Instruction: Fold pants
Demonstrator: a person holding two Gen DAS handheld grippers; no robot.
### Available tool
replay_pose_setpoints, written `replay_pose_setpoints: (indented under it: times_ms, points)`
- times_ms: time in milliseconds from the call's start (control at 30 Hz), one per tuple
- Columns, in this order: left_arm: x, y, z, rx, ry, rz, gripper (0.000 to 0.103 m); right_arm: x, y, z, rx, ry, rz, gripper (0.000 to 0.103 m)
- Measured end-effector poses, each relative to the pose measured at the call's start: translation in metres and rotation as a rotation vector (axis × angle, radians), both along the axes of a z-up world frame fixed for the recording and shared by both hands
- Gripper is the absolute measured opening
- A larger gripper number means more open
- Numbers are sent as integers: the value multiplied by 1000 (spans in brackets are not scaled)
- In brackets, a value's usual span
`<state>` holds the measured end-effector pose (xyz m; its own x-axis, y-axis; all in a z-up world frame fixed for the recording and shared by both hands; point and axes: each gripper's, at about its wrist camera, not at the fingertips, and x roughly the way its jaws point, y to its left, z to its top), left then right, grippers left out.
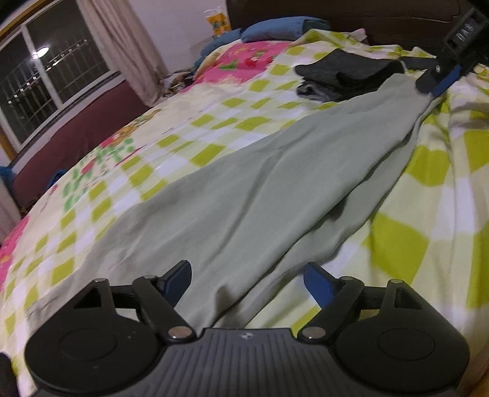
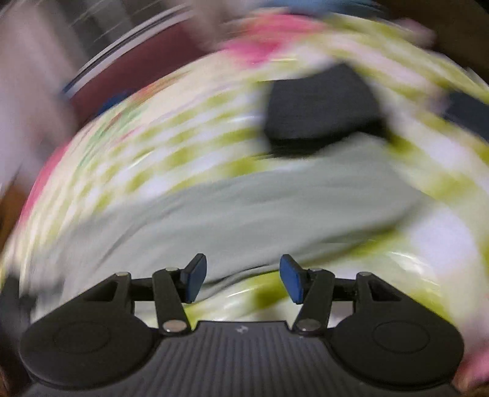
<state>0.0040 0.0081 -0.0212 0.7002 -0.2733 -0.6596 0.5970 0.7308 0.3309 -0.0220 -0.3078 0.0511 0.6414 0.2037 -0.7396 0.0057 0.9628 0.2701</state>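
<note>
Pale green pants (image 1: 275,171) lie stretched out on the checked bedspread (image 1: 189,128), running from my left gripper toward the far right. My left gripper (image 1: 247,284) is open, its blue pads on either side of the near end of the pants. My right gripper (image 1: 434,82) shows in the left wrist view at the far end of the pants, near their edge. In the blurred right wrist view the right gripper (image 2: 241,279) is open and empty, with the pants (image 2: 259,207) just ahead of it.
A stack of dark folded clothes (image 1: 345,76) lies beside the far end of the pants; it also shows in the right wrist view (image 2: 321,110). Blue pillows (image 1: 275,30) sit by the dark headboard (image 1: 351,12). A window (image 1: 45,79) and curtain are on the left.
</note>
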Motion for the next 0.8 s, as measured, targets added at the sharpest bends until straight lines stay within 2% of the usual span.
replay_pose_setpoints:
  times_ms: [67,133,200,267,333,367,400,467,667,800]
  points:
    - [0,11,3,-11,0,21,94,12,48,0,-77,-42,176,50]
    - [0,23,10,-48,-3,47,94,23,87,-4,-141,-54,302,48]
    - [2,34,17,-110,6,70,94,32,115,-10,-164,-69,406,44]
    - [9,40,14,-139,26,93,94,40,130,-20,-198,-59,452,42]
    - [18,37,0,-90,89,98,94,50,137,-33,-231,-34,482,42]
    - [23,35,-10,-56,146,92,93,53,138,-40,-240,5,502,42]
    - [22,36,-15,-51,159,83,92,53,138,-47,-250,45,515,41]
    - [18,40,-12,-50,149,59,91,50,140,-52,-279,66,536,42]
    - [17,62,7,-58,98,74,91,48,149,-46,-322,30,570,41]
    - [20,79,19,-78,75,84,91,52,164,-43,-301,4,616,42]
